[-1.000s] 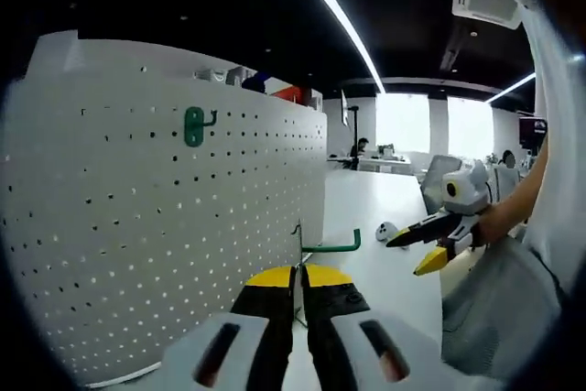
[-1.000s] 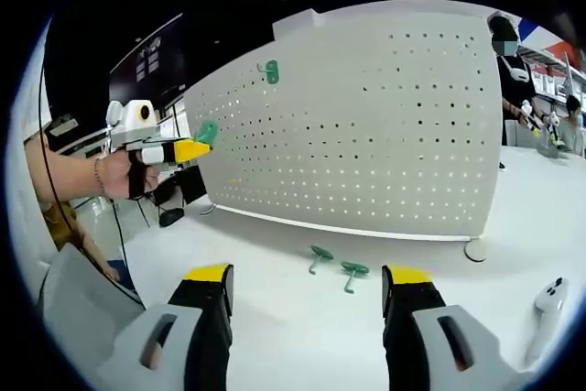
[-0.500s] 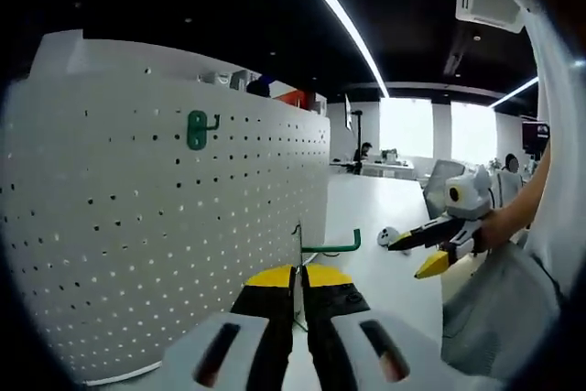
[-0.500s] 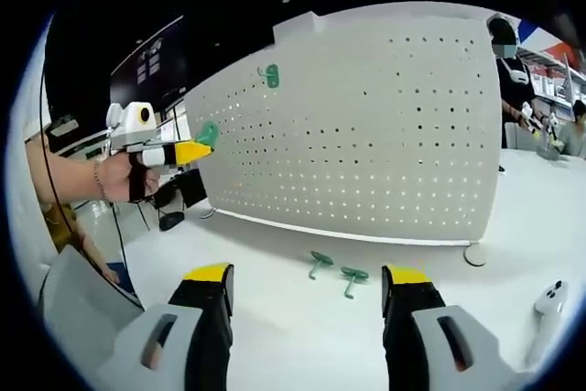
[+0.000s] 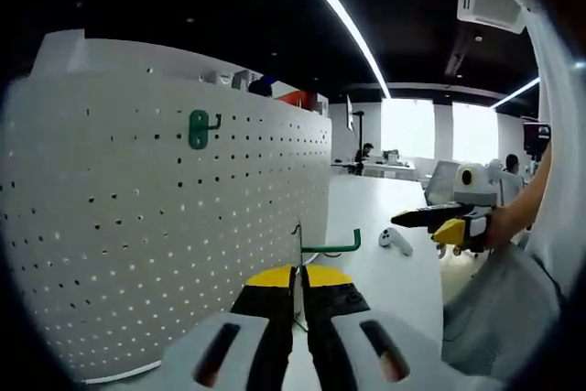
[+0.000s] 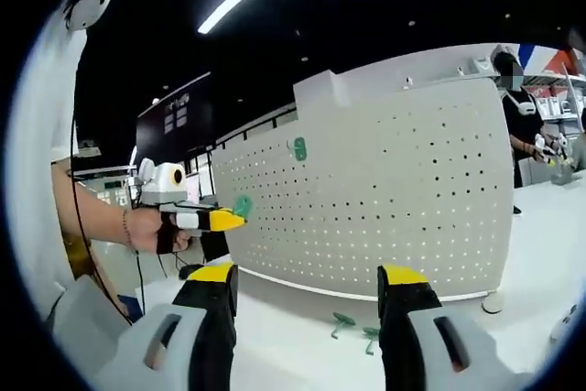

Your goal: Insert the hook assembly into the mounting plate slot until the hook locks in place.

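My left gripper [image 5: 298,278] is shut on a green hook assembly [image 5: 322,244], whose arm sticks out to the right, close beside the white pegboard mounting plate [image 5: 137,226]. A second green hook [image 5: 199,127] hangs high on that plate. My right gripper [image 6: 302,276] stands open with nothing between its jaws. In the right gripper view the left gripper [image 6: 224,220] holds the green hook [image 6: 243,204] near the plate's [image 6: 403,199] left end, with the hung hook [image 6: 298,147] above. The right gripper [image 5: 439,223] shows in the left gripper view at the right, in a person's hand.
Two loose green hooks [image 6: 343,322] [image 6: 373,336] lie on the white table [image 6: 302,354] in front of the plate. A white controller [image 5: 396,241] rests on the table farther off. A person [image 6: 526,130] stands behind the plate at the right.
The right gripper has tilted upward and moved nearer the table, so the plate sits higher in its view. The left gripper still holds the hook beside the plate.
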